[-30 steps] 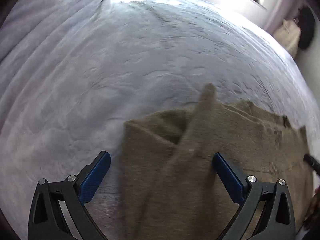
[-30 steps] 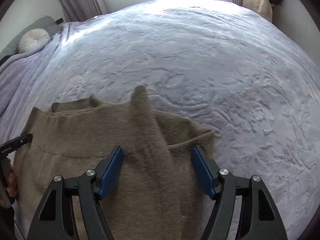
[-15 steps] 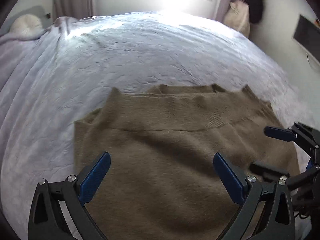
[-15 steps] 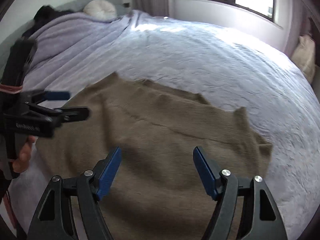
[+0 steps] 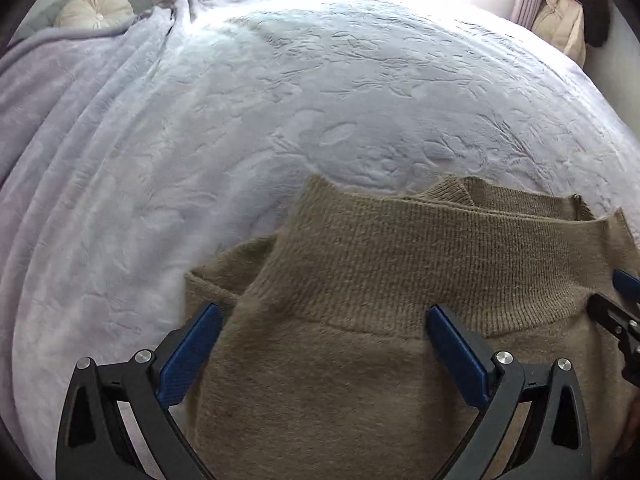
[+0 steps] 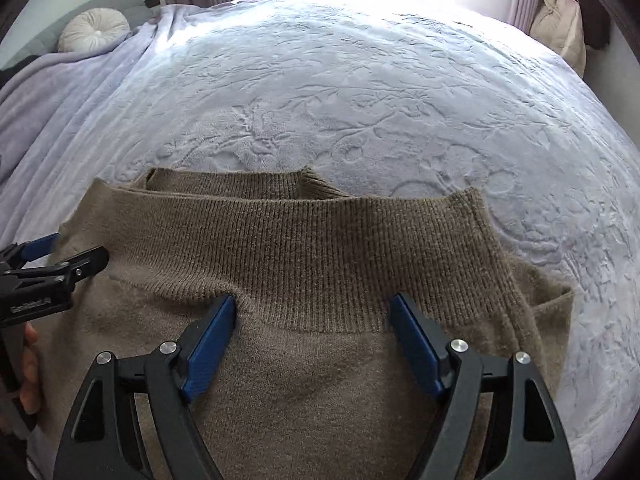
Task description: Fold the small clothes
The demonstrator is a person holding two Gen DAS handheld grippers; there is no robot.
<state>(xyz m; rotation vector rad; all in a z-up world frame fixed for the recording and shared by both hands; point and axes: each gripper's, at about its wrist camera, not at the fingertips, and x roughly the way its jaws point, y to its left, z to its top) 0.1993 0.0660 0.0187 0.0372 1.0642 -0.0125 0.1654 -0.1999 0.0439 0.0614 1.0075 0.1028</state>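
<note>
Left wrist view: the left gripper (image 5: 322, 334) has its blue fingers (image 5: 188, 354) spread wide, gripping nothing, angled down over the brown sweater (image 5: 400, 280), which fills the lower right of the frame on the lilac bedspread (image 5: 280, 100).

Right wrist view: the right gripper (image 6: 312, 334) is empty, its jaws opening above the sweater's ribbed hem (image 6: 320, 248) at lower centre. The left gripper's tips enter at the left edge.

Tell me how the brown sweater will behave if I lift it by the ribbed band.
The sweater will probably drape and sag: it already lies in soft folds on the blanket. Its fuzzy knit should grip the pads rather than slip. Folded layers near the ribbed band may slide apart.
</note>
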